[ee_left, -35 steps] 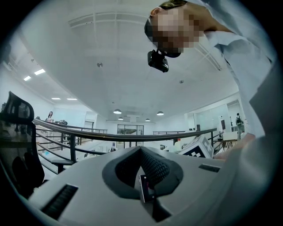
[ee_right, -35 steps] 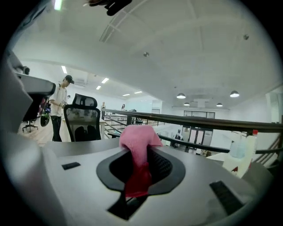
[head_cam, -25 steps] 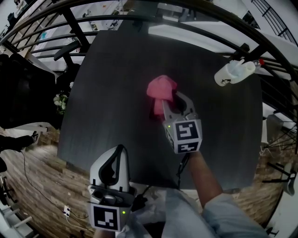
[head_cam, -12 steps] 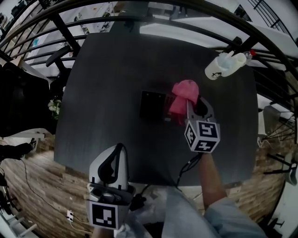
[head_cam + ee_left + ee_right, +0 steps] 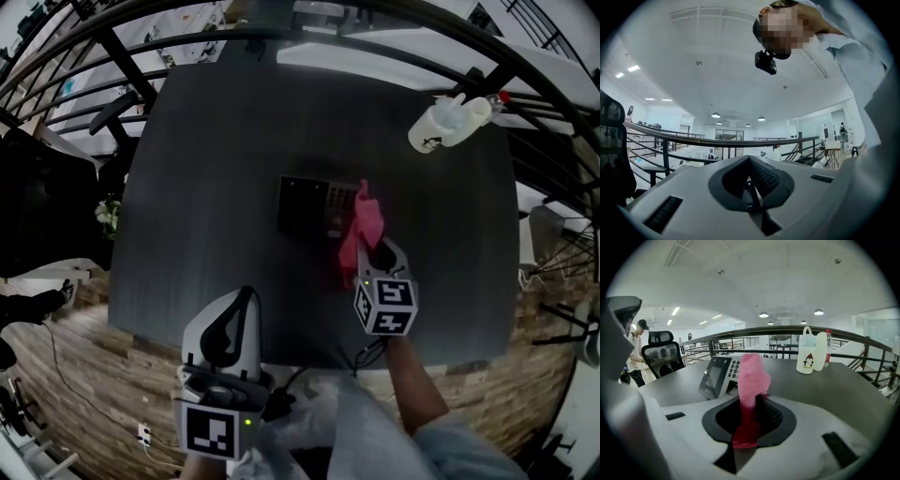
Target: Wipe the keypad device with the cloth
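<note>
Cloth [image 5: 362, 228] looks soft and limp, pinched at one end by the right gripper [image 5: 372, 261]; left gripper [image 5: 240, 304] closed on nothing.

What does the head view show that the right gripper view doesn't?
Head view only: the left hand-held gripper, off the table's near edge, the right one's marker cube, and the wood floor. Right gripper view only: the ceiling lights and the cloth's end pinched between the jaws. Both: the right hand-held gripper shut on the pink cloth, the keypad device, the penguin-print white container, the red-capped bottle and the dark table.
</note>
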